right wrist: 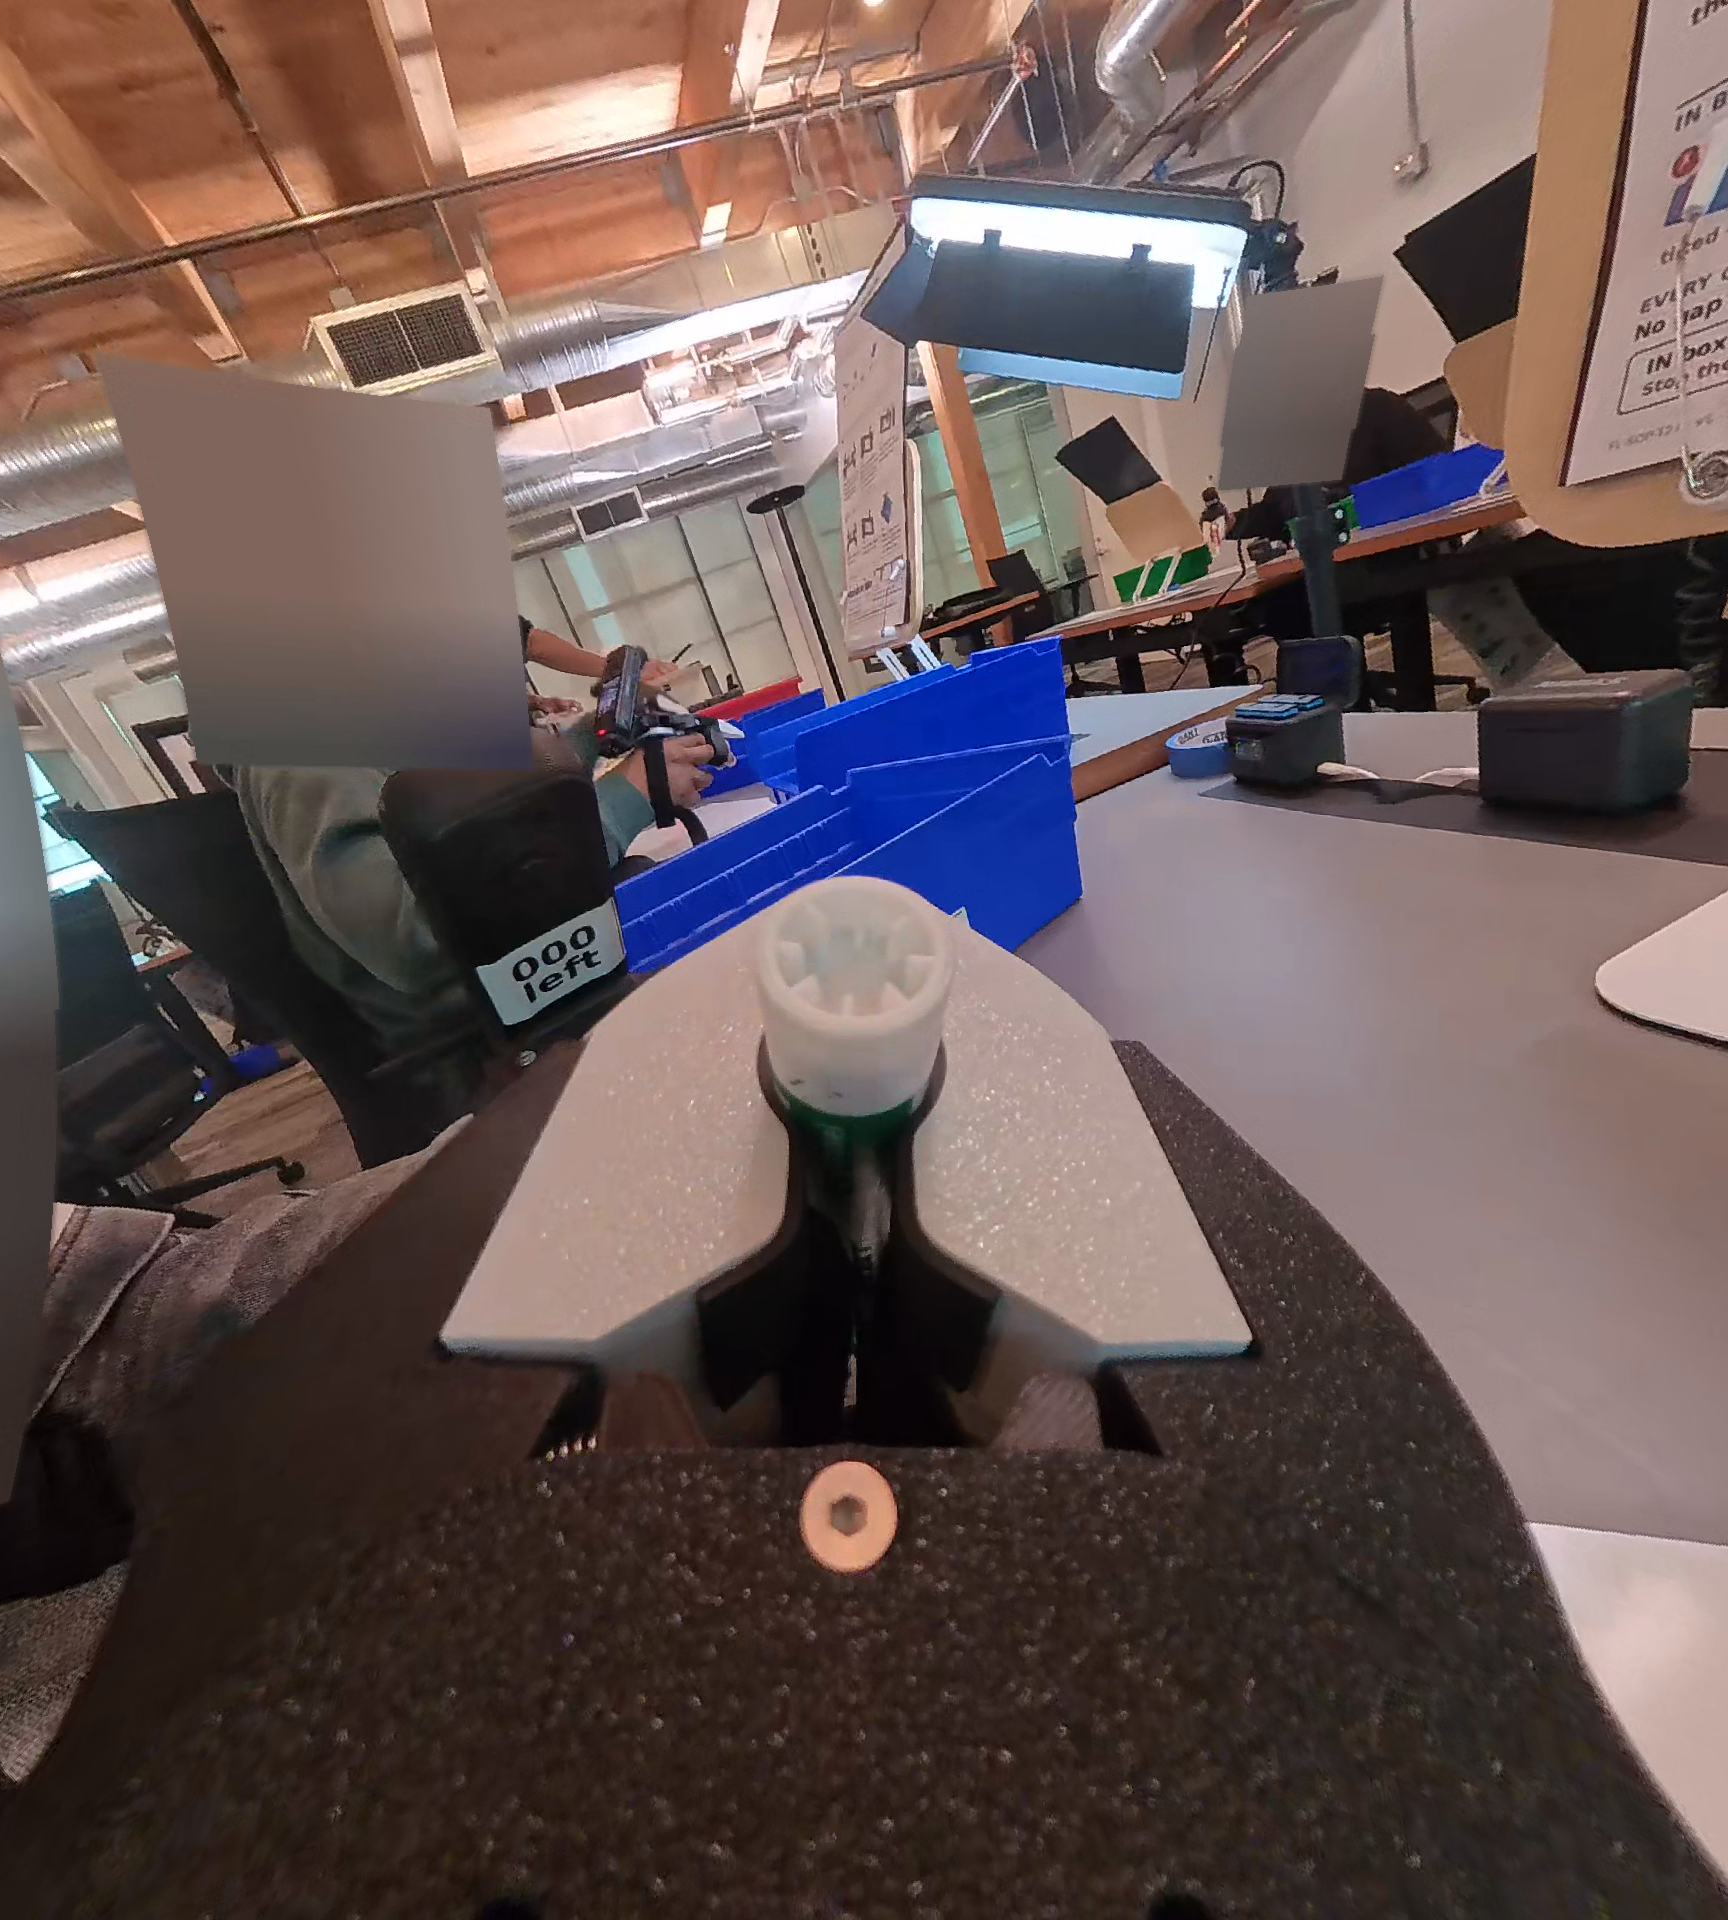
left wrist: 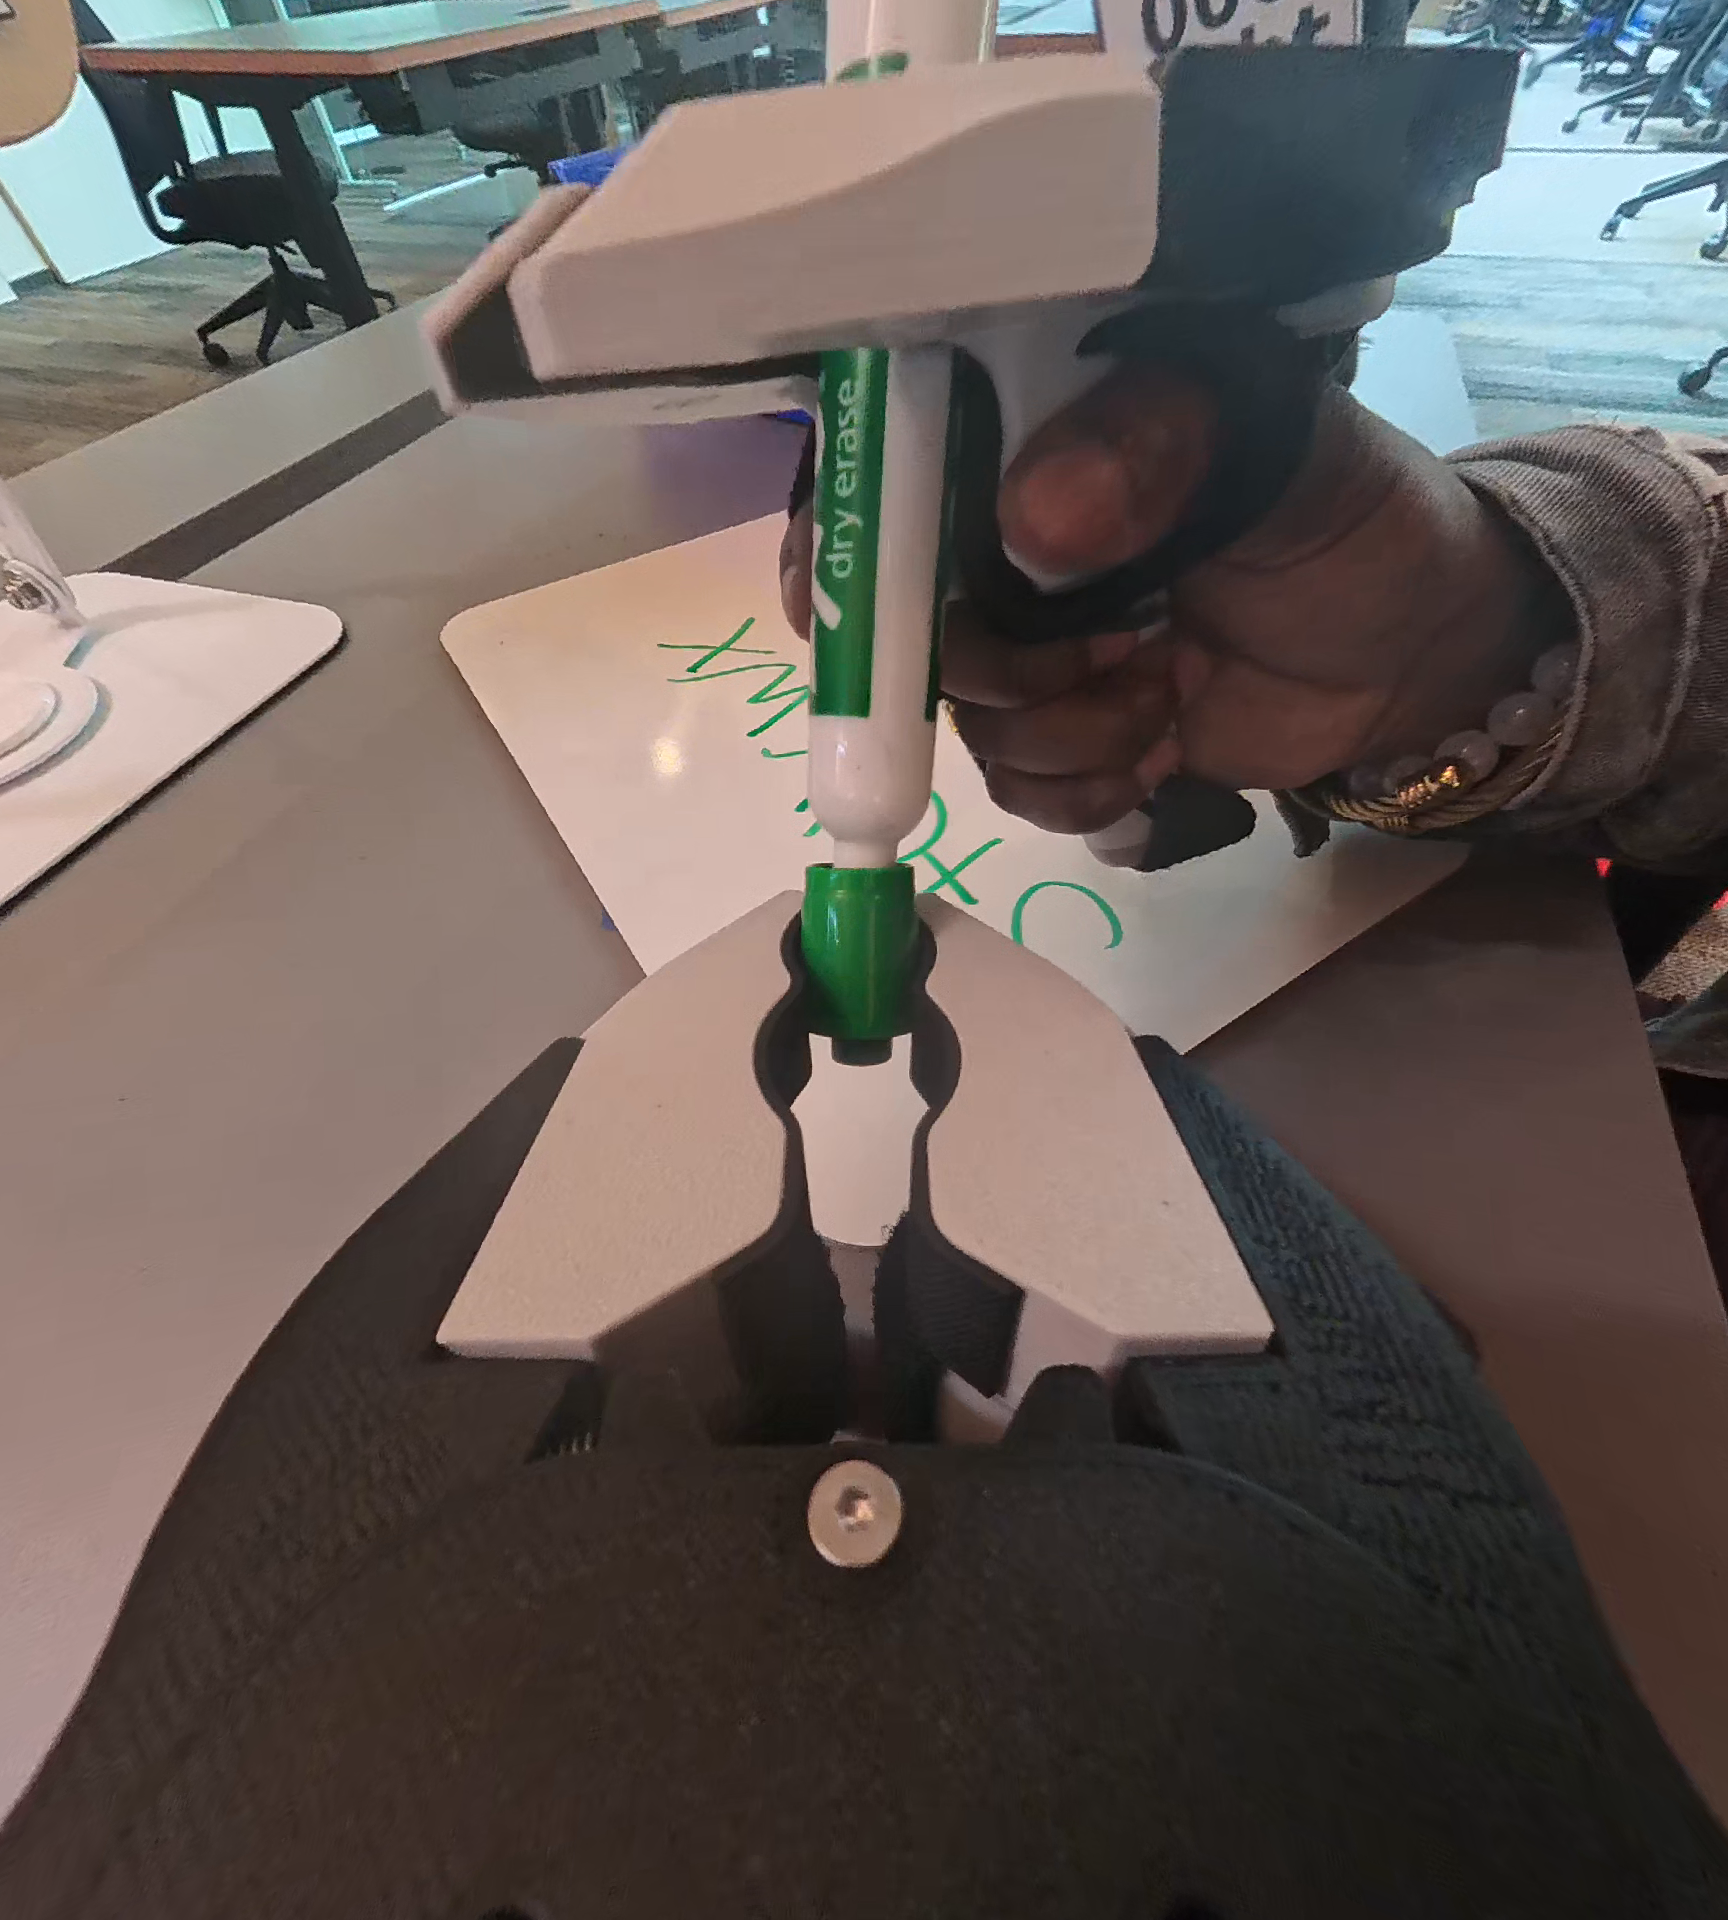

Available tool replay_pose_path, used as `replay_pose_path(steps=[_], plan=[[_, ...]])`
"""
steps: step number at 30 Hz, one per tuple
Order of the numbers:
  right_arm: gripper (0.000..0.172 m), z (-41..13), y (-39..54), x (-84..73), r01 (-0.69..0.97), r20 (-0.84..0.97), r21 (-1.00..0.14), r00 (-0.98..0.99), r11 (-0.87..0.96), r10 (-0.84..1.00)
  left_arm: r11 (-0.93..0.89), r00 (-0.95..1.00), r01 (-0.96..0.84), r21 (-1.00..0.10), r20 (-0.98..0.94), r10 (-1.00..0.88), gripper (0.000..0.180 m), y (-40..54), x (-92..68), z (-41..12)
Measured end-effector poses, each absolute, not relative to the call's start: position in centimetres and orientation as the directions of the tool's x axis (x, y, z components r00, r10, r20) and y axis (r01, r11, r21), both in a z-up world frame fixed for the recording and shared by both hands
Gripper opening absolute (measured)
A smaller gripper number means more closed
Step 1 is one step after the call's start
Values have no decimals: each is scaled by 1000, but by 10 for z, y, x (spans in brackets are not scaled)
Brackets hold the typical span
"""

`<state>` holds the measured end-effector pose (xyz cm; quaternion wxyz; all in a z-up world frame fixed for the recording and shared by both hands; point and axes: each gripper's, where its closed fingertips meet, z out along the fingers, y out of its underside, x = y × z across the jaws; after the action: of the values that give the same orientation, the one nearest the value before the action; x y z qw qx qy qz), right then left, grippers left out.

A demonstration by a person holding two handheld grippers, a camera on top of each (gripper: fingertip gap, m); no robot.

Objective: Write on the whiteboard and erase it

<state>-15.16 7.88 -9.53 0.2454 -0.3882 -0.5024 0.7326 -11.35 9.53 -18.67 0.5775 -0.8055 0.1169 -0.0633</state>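
At twelve o'clock over the left gripper [left wrist: 858,982], a green-and-white marker [left wrist: 875,582] stands upright, its neck meeting the green cap [left wrist: 858,961] – that cap is clamped between the left gripper's grey fingers [left wrist: 673,1122]. Higher up, the right gripper [right wrist: 855,1049] has its fingers closed on the marker's barrel, the white end poking out past them; a hand [left wrist: 1244,623] holds its handle at two o'clock. Beneath lies the whiteboard [left wrist: 579,748] on the grey table [left wrist: 268,935], green writing [left wrist: 1057,914] across it. Blue bins [right wrist: 943,790] sit at eleven o'clock in the right wrist view.
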Motion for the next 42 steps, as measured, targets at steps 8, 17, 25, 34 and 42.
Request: replay_pose_path(steps=[8, 17, 25, 34, 42], plan=[[13, -98, 79, -157, -14, -262, -947, -537, -320, 802, -298, 973, -228, -927, -202, -113, 12, 98, -132, -187], [13, -99, 67, -157, 15, -223, -963, -612, -271, 759, -280, 947, -321, -905, -306, -98, 11, 94, -132, -184], [13, -98, 64, -157, -18, -201, -964, -601, -264, 774, -283, 940, -334, -899, -340, -32, 11, 94, -139, -181], [13, -120, 42, -176, 13, -169, -981, -544, -193, 822, -241, 911, -382, -892, -408, 66, 12, 93, -146, -165], [12, -92, 55, -175, -9, -224, -960, -577, -280, 786, -227, 870, -460, -858, -487, 79, 37, 93, -150, -161]])
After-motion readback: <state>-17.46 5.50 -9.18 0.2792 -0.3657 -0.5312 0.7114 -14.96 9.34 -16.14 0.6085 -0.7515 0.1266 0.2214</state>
